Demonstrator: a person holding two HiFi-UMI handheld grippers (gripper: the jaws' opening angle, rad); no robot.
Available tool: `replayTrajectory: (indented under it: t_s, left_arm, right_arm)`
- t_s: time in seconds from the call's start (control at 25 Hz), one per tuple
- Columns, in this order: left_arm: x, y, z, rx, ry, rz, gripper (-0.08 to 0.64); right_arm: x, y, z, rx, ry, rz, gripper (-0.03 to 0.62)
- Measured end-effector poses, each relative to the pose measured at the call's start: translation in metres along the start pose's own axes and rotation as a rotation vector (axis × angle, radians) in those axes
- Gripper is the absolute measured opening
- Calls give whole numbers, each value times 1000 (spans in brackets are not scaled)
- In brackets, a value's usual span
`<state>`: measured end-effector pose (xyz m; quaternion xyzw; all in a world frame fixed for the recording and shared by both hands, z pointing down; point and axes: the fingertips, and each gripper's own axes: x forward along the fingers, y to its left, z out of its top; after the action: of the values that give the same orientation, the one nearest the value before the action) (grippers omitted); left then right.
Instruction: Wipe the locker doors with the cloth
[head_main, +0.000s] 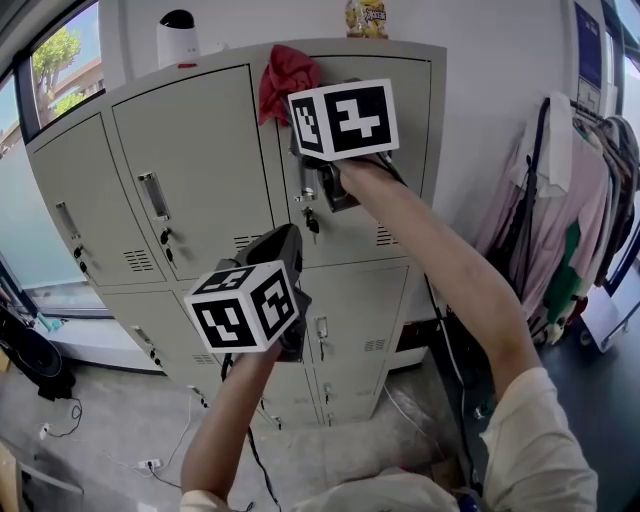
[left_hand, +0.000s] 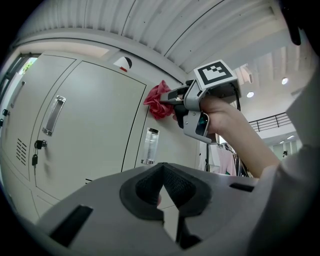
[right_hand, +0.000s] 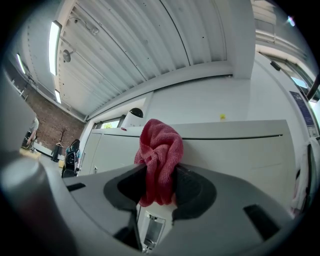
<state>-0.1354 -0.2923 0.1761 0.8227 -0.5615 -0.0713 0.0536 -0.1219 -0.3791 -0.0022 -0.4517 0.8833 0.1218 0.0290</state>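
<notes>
1. Gripping the red cloth (right_hand: 159, 155), the right gripper (right_hand: 160, 186) has both jaws closed on the lower folds. The rest of the cloth bunches up above the tips.
2. Head view: the cloth (head_main: 286, 80) is pressed high on the grey locker cabinet (head_main: 200, 130). It lies over the seam between the middle and right upper doors, just under the cabinet's top edge. The right arm reaches up to it from the lower right.
3. The left gripper (left_hand: 162, 192) has its jaw tips together with nothing between them. It is held lower, in front of the middle row of doors, and points up at them. Cannot tell whether it touches the metal.
4. Edges near the cloth: a door handle (head_main: 153, 195) sits on the middle upper door, left of and below the cloth. Keys (head_main: 312, 222) hang from the lock under the right gripper.
5. On the cabinet top: a white device (head_main: 177, 38) to the left of the cloth and a yellow packet (head_main: 366, 18) to its right, both set back from the front edge.
6. Room to the sides: a clothes rack (head_main: 570, 200) stands to the right, with a strip of wall between it and the cabinet. A window (head_main: 55, 60) adjoins on the left. Cables (head_main: 150, 465) trail on the floor below.
</notes>
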Motion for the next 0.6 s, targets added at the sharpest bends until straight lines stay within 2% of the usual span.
replayTrajectory:
  t_s: [0.6]
  left_arm:
    - [10,-10,-3,-4,10,-16,3]
  right_arm:
    - [3,-8,1,-23,30,-1,146]
